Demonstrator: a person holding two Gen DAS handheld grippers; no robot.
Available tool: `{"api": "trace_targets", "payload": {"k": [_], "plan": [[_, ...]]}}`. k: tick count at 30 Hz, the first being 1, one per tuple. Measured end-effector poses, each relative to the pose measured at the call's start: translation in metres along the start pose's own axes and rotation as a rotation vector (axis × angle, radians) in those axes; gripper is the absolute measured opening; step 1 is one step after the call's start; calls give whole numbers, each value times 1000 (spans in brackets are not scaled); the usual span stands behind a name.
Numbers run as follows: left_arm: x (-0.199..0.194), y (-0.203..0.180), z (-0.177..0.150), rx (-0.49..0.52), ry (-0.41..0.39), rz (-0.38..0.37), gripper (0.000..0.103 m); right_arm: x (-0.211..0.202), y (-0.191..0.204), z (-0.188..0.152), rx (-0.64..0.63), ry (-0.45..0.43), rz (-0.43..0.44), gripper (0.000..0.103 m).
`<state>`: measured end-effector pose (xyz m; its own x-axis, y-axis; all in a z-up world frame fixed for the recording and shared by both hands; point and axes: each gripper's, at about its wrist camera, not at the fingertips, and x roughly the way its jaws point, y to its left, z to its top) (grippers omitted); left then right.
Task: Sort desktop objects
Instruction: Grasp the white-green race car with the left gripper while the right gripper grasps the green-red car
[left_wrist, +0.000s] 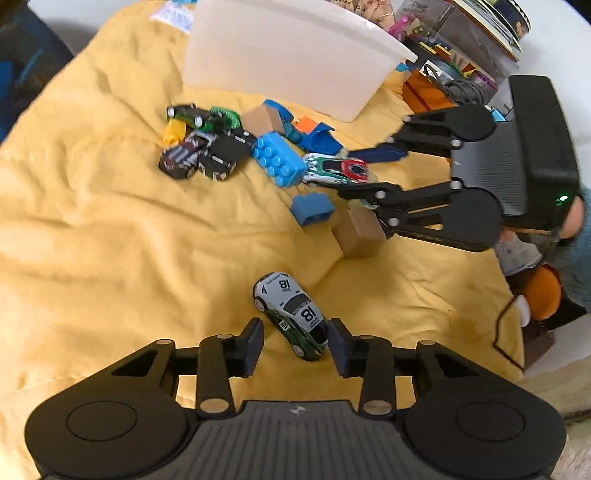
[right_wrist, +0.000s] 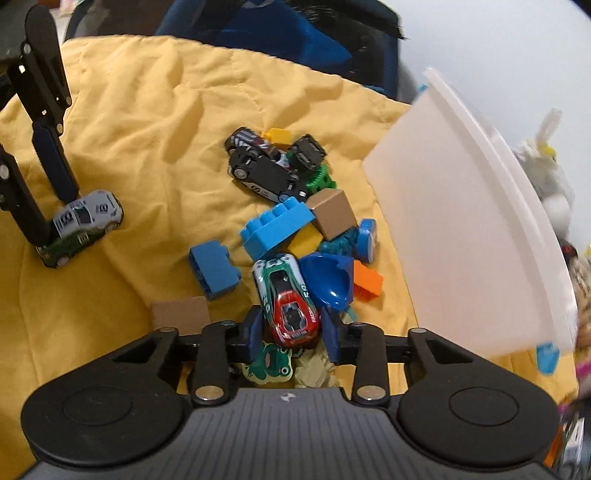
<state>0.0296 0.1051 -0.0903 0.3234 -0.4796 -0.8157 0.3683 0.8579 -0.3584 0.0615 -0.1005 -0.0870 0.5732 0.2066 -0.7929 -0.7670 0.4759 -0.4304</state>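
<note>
My left gripper (left_wrist: 295, 341) spread around white 18 car (left_wrist: 291, 314), pads apart from its sides, lined for pinch; my right gripper (right_wrist: 290, 328) straddles red-green car (right_wrist: 287, 299), seemingly pinching, contact blurred; both cars on yellow cloth (left_wrist: 110, 240), white bin (left_wrist: 288, 62) behind pile for sorting

A rumpled yellow quilt (left_wrist: 110, 229) covered the work surface. Behind the white bin, clear containers (left_wrist: 476, 44) held colourful odds and ends, with a stack of discs or plates (left_wrist: 506, 22) resting on top. A blue bag (right_wrist: 295, 33) sat beyond the quilt's far edge, and a white plush toy (right_wrist: 550, 177) lay past the bin.
</note>
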Motion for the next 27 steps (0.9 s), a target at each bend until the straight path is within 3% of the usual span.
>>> {"api": "trace_targets", "payload": {"k": [6,10,13,19,21,25,27], "plan": [[-1,-17,-4,29,-24,68,44,-45,2,-12,187,-36,4,34],[3,-28,-9,15,-54,100,48,-76,7,-28,397,-57,114,35],[11,-38,-12,28,-62,177,49,-77,19,-42,508,-19,186,35],[24,-50,-12,88,-55,270,50,-56,35,-55,592,73,185,36],[26,-54,-11,131,-50,283,50,-57,36,-55,598,66,201,44],[31,-65,-8,299,-27,284,49,-57,35,-51,596,38,171,46],[32,-67,-9,329,-24,290,49,-51,32,-51,615,36,171,46]]}}
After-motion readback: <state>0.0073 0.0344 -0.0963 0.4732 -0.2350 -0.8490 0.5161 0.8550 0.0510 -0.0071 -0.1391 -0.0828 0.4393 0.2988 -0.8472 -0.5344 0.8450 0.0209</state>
